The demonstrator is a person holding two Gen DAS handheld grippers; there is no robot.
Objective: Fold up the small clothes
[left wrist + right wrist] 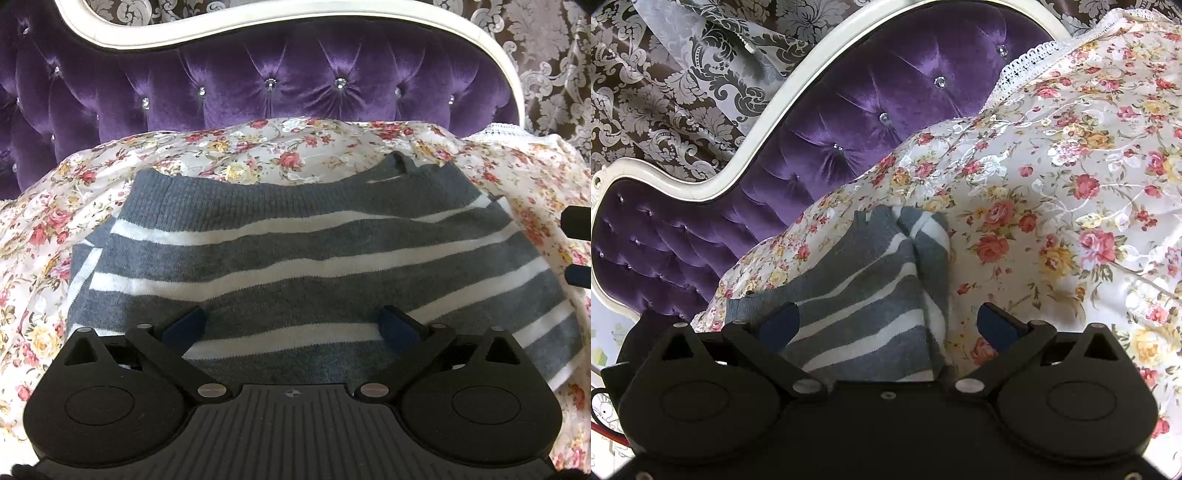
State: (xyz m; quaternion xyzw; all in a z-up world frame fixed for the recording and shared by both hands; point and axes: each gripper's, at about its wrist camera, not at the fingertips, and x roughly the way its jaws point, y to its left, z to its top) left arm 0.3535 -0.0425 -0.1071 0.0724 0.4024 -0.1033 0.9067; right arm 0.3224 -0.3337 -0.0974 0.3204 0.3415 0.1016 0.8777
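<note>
Left gripper is spread wide over the grey-and-white striped knit garment, blue pads clear of the cloth and nothing gripped. The garment lies folded on the floral bedspread, ribbed hem toward the purple tufted headboard. Over on the right, the right gripper is parted too, straddling the garment's side edge, one finger above the stripes, the other over the flowers. Whether those pads brush the fabric is hard to say from here. Damask curtain behind the white frame.
</note>
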